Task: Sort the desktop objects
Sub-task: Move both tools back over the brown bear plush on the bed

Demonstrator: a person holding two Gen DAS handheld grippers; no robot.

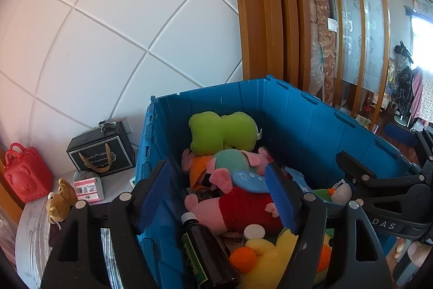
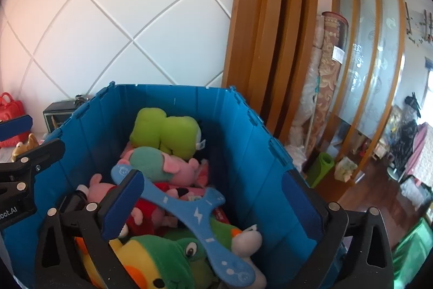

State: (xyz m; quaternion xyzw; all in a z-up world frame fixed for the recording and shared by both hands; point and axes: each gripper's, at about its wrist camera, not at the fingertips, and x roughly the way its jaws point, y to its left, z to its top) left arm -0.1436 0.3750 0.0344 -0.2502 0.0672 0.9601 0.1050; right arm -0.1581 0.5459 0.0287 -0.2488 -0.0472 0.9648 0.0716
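Your left tool (image 1: 219, 197) stands spread over the near-left corner of the blue crate (image 1: 284, 110); its left pad sits outside the crate wall, its right pad inside above the toys, and nothing is pinched between them; a dark bottle (image 1: 208, 253) with a white cap lies in the crate just below the gap. Your right tool (image 2: 216, 205) is spread as wide as it goes — its left pad hangs over the toy pile, its right pad lies along the right-hand crate wall (image 2: 270, 167), and no pad presses on anything; the blue three-armed boomerang (image 2: 189, 210) lies loose on top of the plush between the pads.

Around it the crate is heaped with soft toys: a green-capped yellow plush (image 2: 162, 262) nearest you, a pink pig in a red dress (image 1: 238, 210) in the middle, another pink pig with a teal body (image 2: 154, 161) behind it, and a lime-green plush (image 2: 165, 134) against the far wall.

Outside the crate, on the counter (image 1: 29, 229) to the left, stand a black gift bag (image 1: 101, 151), a red bear-faced case (image 1: 25, 175), a small pink box (image 1: 88, 188) and a brown plush toy (image 1: 58, 205) — all well apart from your tools.
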